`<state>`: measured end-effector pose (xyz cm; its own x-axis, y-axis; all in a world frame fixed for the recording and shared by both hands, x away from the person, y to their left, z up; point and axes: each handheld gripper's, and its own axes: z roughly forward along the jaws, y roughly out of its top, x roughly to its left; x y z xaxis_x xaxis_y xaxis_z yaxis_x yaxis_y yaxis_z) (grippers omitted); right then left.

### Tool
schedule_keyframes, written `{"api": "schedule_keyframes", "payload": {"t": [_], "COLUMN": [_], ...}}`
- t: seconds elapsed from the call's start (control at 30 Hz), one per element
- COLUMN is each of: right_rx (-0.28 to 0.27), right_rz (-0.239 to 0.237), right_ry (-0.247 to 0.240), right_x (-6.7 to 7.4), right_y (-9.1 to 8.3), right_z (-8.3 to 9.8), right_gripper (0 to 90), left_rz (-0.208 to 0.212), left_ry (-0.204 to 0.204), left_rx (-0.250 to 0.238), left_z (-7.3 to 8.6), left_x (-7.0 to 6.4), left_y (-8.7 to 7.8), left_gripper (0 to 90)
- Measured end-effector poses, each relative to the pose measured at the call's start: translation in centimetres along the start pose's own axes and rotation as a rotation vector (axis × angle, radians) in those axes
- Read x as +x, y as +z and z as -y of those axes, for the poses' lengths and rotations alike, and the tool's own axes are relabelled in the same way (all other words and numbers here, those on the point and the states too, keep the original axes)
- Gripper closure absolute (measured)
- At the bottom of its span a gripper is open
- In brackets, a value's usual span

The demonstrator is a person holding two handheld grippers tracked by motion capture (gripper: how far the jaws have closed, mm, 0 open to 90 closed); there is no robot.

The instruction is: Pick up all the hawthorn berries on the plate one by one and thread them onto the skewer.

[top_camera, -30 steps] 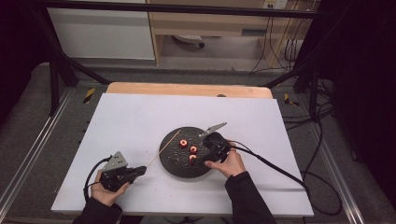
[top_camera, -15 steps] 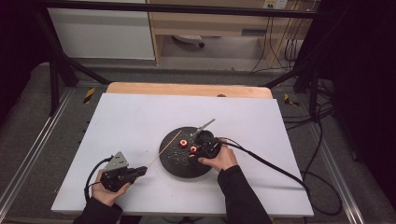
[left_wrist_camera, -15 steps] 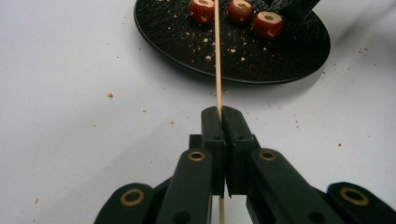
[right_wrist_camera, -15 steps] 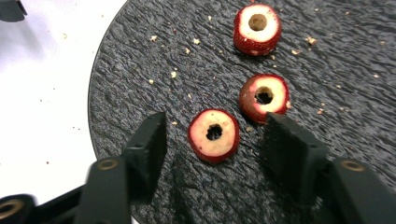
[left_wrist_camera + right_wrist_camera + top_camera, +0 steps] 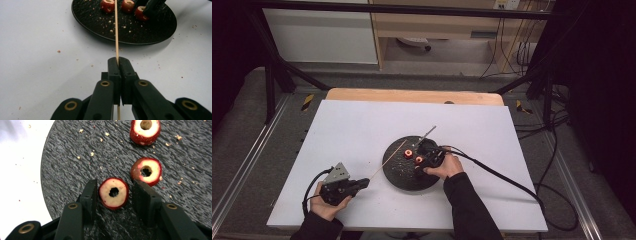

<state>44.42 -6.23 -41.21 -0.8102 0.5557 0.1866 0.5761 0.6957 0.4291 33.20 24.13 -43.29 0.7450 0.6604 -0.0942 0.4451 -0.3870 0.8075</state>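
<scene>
A round black slate plate (image 5: 402,175) sits mid-table with three cored red fruit pieces on it. My right gripper (image 5: 115,190) is open, one jaw on each side of the nearest fruit piece (image 5: 114,193), not touching it. The other two pieces (image 5: 146,171) (image 5: 145,130) lie beyond. In the high view the right gripper (image 5: 423,161) is down over the plate. My left gripper (image 5: 118,61) is shut on a thin wooden skewer (image 5: 116,32) that points over the plate (image 5: 155,32) toward the fruit (image 5: 107,5). The left gripper (image 5: 362,184) rests at the front left.
Crumbs are scattered on the plate and on the white table (image 5: 337,135). The right gripper's black cable (image 5: 497,175) trails off to the right across the table. A wooden strip (image 5: 412,96) runs along the far edge.
My right gripper has turned and dropped lower onto the plate, its jaws now astride a fruit piece. The left gripper and skewer have stayed put.
</scene>
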Motion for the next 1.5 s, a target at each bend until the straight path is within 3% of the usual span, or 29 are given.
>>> {"api": "schedule_keyframes", "payload": {"t": [0.4, 0.6, 0.93, 1.23, 1.5], "right_rx": [0.007, 0.007, -0.1, -0.244, -0.42], "right_rz": [-0.025, -0.022, -0.016, -0.016, -0.019], "right_ry": [0.013, 0.044, 0.094, 0.166, 0.223], "right_x": [-0.3, -0.3, 0.2, -0.1, -0.3], "right_y": [0.2, 0.0, -2.6, -3.7, -4.4], "right_z": [-0.1, -0.2, 0.1, 1.9, 3.8], "right_gripper": [59.9, 60.5, 60.7, 60.8, 60.9], "left_rz": [0.002, 0.002, -0.003, -0.005, -0.007], "left_ry": [0.005, 0.007, 0.003, -0.004, -0.004], "left_rx": [-0.001, -0.002, -0.019, -0.03, -0.035], "left_z": [-0.1, -0.1, -0.1, -0.1, 0.0], "left_x": [-0.1, -0.2, -0.4, -0.9, -1.2], "left_y": [0.1, 0.1, 0.0, 0.2, 0.4], "left_gripper": [88.6, 88.6, 88.6, 88.7, 88.6]}}
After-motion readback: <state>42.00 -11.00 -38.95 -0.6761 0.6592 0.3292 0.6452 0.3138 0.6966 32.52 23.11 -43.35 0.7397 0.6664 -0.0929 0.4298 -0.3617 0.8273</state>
